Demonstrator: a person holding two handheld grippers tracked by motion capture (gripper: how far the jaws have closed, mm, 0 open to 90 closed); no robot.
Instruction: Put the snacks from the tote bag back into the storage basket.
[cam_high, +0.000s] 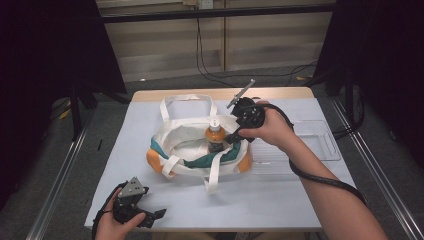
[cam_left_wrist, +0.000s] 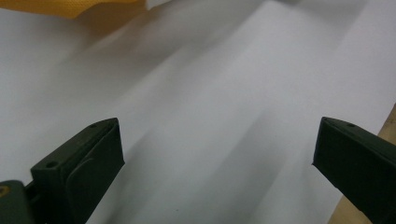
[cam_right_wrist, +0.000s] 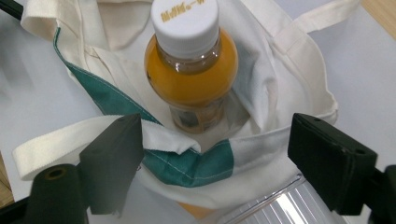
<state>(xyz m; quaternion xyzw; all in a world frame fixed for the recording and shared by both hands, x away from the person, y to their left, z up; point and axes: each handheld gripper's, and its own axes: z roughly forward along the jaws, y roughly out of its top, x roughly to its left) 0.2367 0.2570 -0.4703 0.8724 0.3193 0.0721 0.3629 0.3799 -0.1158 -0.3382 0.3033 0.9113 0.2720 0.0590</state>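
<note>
A: What is standing in the tote bag (cam_high: 192, 150)?

B: A bottle (cam_right_wrist: 190, 65) of orange drink is standing upright in the bag's open mouth, with a white cap printed in yellow and a label low on its body. The bag is cream cloth with teal and orange panels, lying mid-table (cam_high: 280, 200) beside a clear tray (cam_high: 320, 145).

A: And the right gripper (cam_right_wrist: 215, 163)?

B: It is hovering just above the bag's rim, jaws spread wide, gripping nothing.

A: The left gripper (cam_high: 150, 216)?

B: It is sitting near the table's front edge, jaws also gaping wide and empty.
</note>
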